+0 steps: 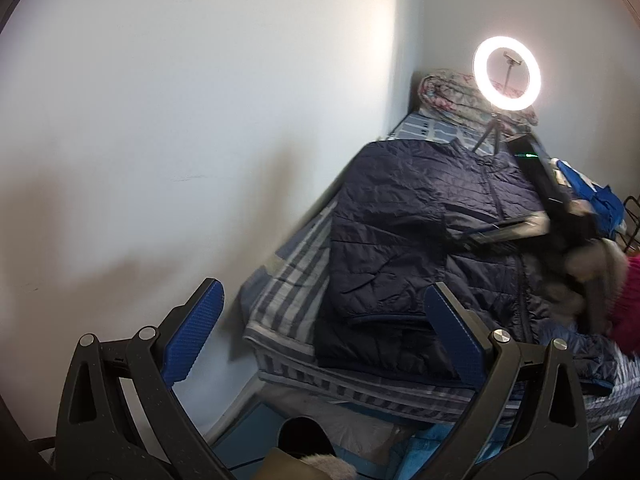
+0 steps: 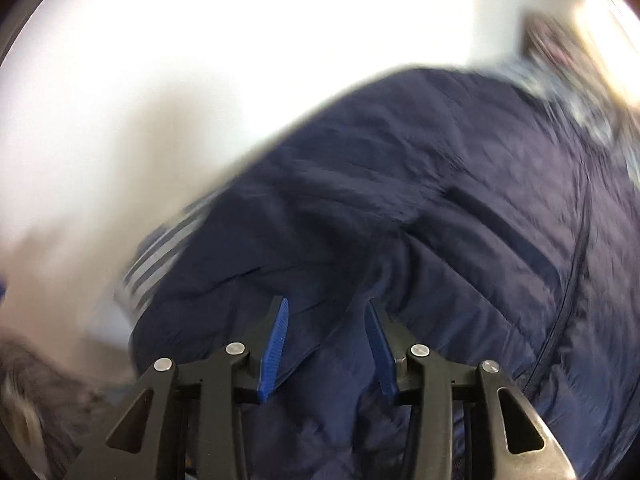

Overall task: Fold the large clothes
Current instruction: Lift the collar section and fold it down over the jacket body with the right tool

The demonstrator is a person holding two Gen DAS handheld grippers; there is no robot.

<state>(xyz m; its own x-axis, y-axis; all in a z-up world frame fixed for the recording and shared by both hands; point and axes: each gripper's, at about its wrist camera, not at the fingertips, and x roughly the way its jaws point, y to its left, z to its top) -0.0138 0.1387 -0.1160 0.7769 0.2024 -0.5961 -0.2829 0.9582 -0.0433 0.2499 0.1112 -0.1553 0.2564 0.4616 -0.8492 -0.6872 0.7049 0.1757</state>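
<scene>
Our left gripper [image 1: 324, 320] hangs with its blue pads spread wide and empty, off the near corner of the striped bed [image 1: 280, 292], where the navy quilted jacket [image 1: 404, 240] lies flat with one sleeve folded across its front. Further right, our right gripper [image 2: 326, 344] sits low over the same jacket, its view blurred; the fingers are partly apart with puffy fabric bunched between them, though we cannot tell whether they grip it.

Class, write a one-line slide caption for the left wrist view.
Open left gripper hovers before a navy quilted jacket spread on a striped bed.
</scene>
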